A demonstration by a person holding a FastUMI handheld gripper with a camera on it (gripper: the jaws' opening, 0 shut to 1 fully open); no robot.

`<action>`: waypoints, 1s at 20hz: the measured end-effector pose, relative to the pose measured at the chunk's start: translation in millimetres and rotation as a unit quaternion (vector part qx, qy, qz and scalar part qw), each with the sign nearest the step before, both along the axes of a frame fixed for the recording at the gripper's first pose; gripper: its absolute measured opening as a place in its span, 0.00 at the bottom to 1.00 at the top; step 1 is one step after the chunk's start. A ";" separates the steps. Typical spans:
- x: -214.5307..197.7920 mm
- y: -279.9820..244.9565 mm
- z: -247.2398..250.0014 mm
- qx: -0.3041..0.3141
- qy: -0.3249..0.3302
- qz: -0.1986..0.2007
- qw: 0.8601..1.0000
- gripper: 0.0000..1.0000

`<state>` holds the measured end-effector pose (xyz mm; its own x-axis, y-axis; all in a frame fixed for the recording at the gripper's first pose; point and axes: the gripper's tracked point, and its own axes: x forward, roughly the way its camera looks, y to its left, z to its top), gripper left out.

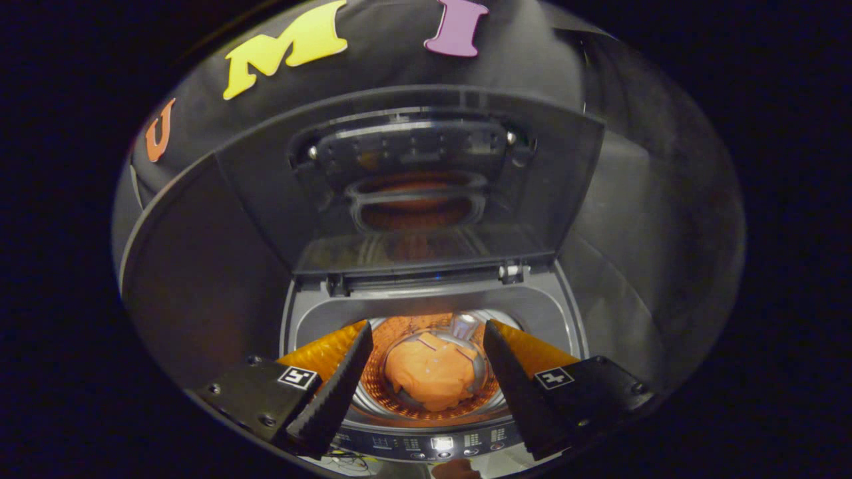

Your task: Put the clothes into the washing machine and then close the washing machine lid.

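An orange garment lies bunched at the bottom of the washing machine's drum, seen between my two fingers. The washing machine is a grey top-loader. Its lid stands raised upright behind the opening, and the glass mirrors the orange drum. My gripper hovers above the drum opening, open, with nothing between its fingers. The garment lies well below and apart from them.
The machine's control panel with a lit display runs along the front rim, just under the fingers. A hinge joins the lid to the back rim. Black cloth walls the booth on both sides and behind.
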<state>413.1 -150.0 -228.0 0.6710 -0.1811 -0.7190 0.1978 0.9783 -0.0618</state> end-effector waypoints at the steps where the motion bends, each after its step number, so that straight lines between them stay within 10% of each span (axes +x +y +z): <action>1: -0.2 -0.2 14.7 -0.002 -0.010 0.004 1.000 1.00; 11: 55.6 16.8 189.7 0.010 -0.124 0.031 0.992 1.00; 20: 167.2 49.1 142.4 -0.019 -0.080 0.077 0.994 1.00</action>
